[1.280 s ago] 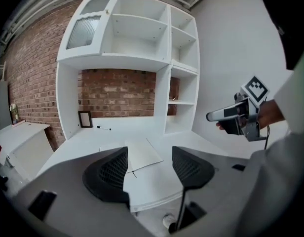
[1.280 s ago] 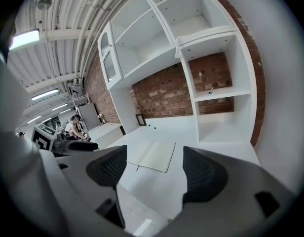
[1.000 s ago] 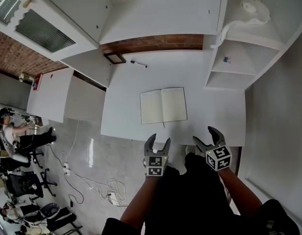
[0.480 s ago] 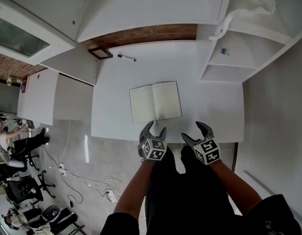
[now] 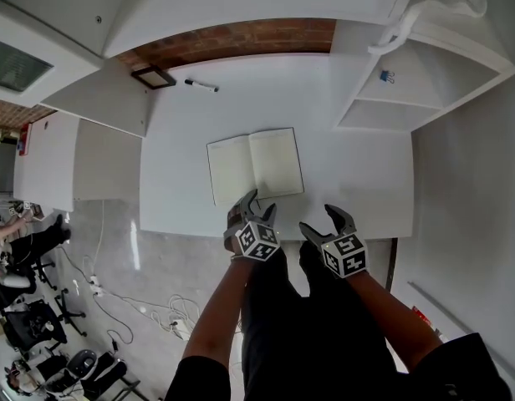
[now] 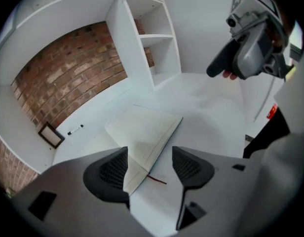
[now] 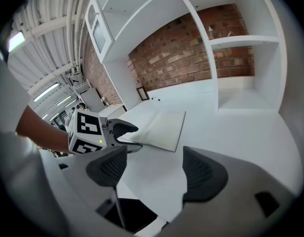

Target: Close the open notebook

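Lying open just beyond the wide-spread left tool — notebook; right tool wide too.

The right gripper holds its jaws apart just short of the notebook's near edge, with only the bare white table between them. The notebook lies open and flat, its pages blank. At the notebook's near left corner is the left gripper, jaws parted, one above the page corner and one lower; contact cannot be made out. A bare arm reaches in from left of the notebook. Beyond the notebook, a small dark frame sits at the foot of a brick wall. Right of the notebook rises a white shelf unit.
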